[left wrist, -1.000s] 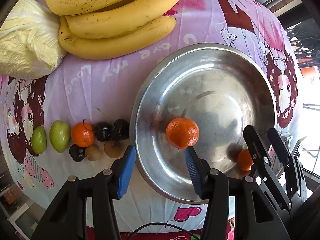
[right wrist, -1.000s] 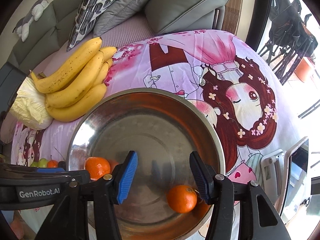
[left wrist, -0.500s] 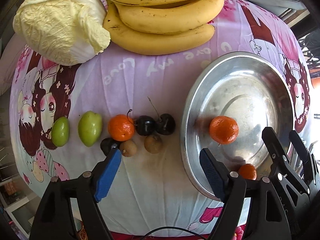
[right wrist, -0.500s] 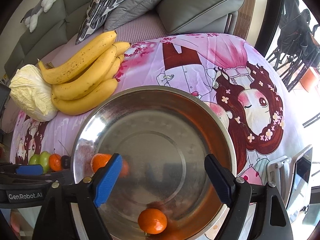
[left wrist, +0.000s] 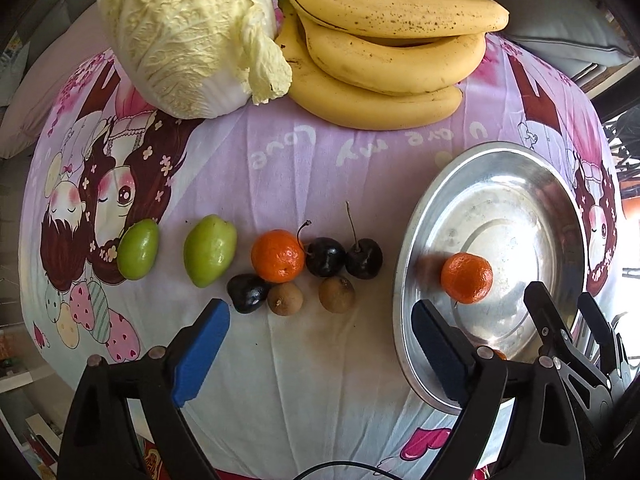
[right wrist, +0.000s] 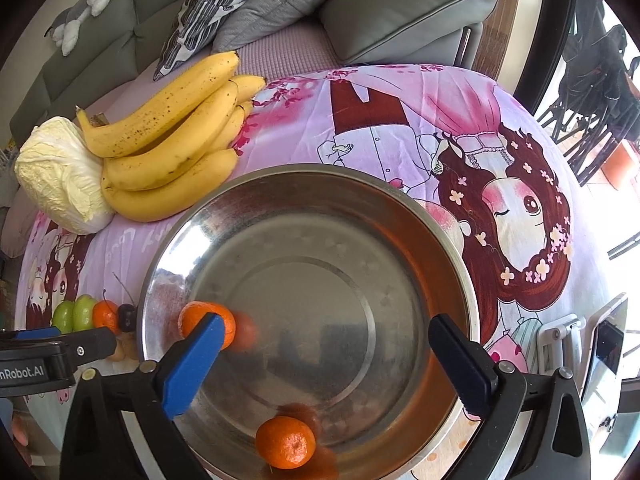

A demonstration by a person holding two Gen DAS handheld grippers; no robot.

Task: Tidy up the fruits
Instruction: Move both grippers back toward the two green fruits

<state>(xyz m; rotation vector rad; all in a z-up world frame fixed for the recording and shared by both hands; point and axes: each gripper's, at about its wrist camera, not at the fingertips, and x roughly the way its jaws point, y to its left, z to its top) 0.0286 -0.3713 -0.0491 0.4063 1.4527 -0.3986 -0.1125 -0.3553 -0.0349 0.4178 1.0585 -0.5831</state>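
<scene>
A steel bowl point(left wrist: 404, 280) point(right wrist: 400, 188) holds two mandarins, one at its left side point(left wrist: 466, 278) point(right wrist: 200, 318) and one at its near edge point(right wrist: 285, 442). Left of the bowl on the cloth lie a third mandarin point(left wrist: 277, 256) point(right wrist: 105, 315), two stemmed dark cherries point(left wrist: 325, 257), another dark fruit point(left wrist: 248, 293), two brown longans point(left wrist: 337, 294) and two green fruits point(left wrist: 209, 250) point(left wrist: 138, 249). My left gripper point(left wrist: 320, 354) is open and empty, just short of the small fruits. My right gripper point(right wrist: 324, 364) is open and empty above the bowl.
A bunch of bananas point(left wrist: 384, 60) point(right wrist: 172, 140) and a napa cabbage point(left wrist: 188, 32) point(right wrist: 60, 176) lie at the far side of the cartoon-print cloth point(left wrist: 280, 160). A grey sofa with cushions point(right wrist: 380, 12) stands behind. A phone stand point(right wrist: 600, 344) sits at the right edge.
My left gripper swung left, from over the bowl to the small fruits, and opened wider. My right gripper opened, leaving a mandarin in the bowl, and pulled back and up.
</scene>
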